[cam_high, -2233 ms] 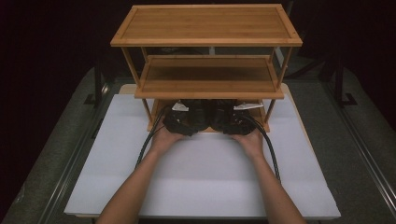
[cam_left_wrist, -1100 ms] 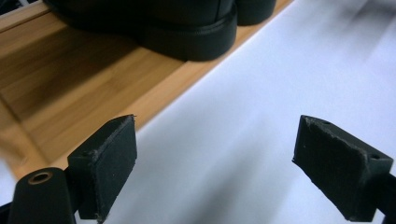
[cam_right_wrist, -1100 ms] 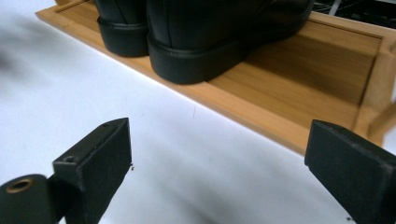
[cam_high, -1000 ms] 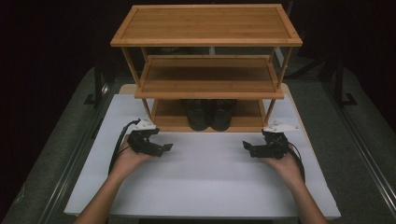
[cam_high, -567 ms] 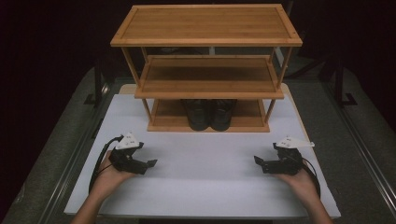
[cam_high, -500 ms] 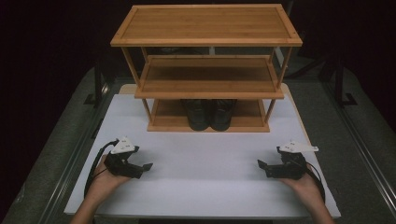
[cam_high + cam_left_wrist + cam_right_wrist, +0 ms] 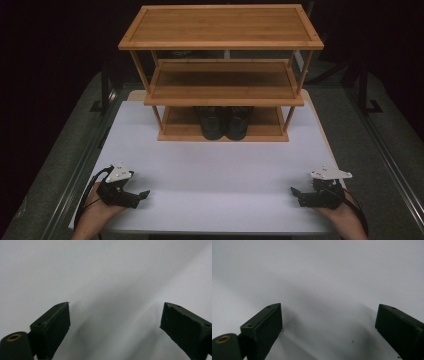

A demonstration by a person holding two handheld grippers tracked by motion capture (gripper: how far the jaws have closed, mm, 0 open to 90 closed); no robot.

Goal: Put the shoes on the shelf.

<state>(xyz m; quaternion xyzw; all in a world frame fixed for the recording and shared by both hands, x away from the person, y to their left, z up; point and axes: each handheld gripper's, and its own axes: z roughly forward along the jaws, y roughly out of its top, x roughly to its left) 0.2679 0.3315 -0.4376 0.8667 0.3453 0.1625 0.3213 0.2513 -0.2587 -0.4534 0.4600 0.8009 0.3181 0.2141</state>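
Observation:
A pair of black shoes (image 7: 225,121) stands side by side on the bottom shelf of a three-tier bamboo rack (image 7: 222,85) at the back of the white table (image 7: 220,170). My left gripper (image 7: 140,196) rests low over the table's front left corner, jaws wide apart with nothing between them. The left gripper view looks past its open jaws (image 7: 115,322) at bare white surface. My right gripper (image 7: 296,194) sits at the front right corner, also open and empty. Its own view (image 7: 329,327) shows white tabletop between the spread jaws.
The rack's top shelf (image 7: 221,25) and middle shelf (image 7: 223,80) are bare wood. Grey floor with metal rails (image 7: 385,145) flanks the table on both sides. Black cables (image 7: 87,192) trail from each gripper toward the person's hands.
Both grippers have drawn back from the rack's bottom shelf, leaving the shoes there, and moved outward and toward the front corners of the table. In the last half second they slid slightly nearer the front edge.

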